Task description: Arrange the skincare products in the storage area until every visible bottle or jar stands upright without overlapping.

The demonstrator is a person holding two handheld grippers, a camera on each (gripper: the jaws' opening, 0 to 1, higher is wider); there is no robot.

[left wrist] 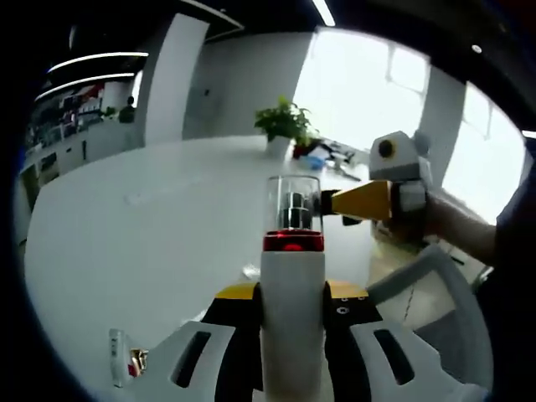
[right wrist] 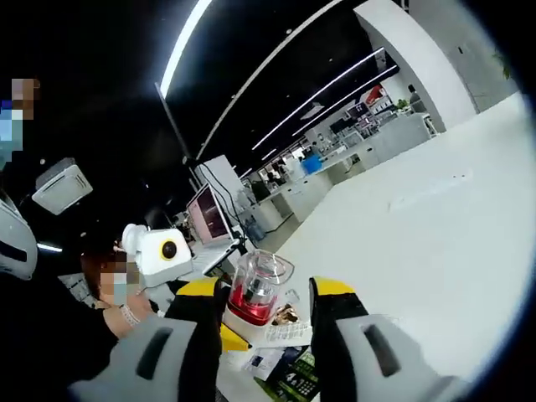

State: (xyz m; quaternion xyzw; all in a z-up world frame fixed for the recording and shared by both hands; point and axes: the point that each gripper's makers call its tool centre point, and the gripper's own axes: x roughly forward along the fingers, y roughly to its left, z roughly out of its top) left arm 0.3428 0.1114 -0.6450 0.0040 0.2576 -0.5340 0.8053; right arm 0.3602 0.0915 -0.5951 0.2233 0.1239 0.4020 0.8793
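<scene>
A white bottle (left wrist: 291, 310) with a red ring and a clear cap (left wrist: 294, 203) stands upright between the jaws of my left gripper (left wrist: 291, 293), which is shut on its body. From the right, my right gripper (left wrist: 335, 203) reaches in, one yellow jaw touching the cap's side. In the right gripper view the clear cap (right wrist: 256, 285) with its red base sits between the spread jaws of my right gripper (right wrist: 266, 293), close to the left jaw and apart from the right one. The bottle's body is hidden there.
A white table (left wrist: 151, 226) stretches ahead, with a small white-and-red tube (left wrist: 121, 360) lying near the left jaw. A potted plant (left wrist: 283, 124) and clutter stand at the far edge. A white chair (left wrist: 427, 285) is at the right. Printed leaflets (right wrist: 280, 360) lie under the right gripper.
</scene>
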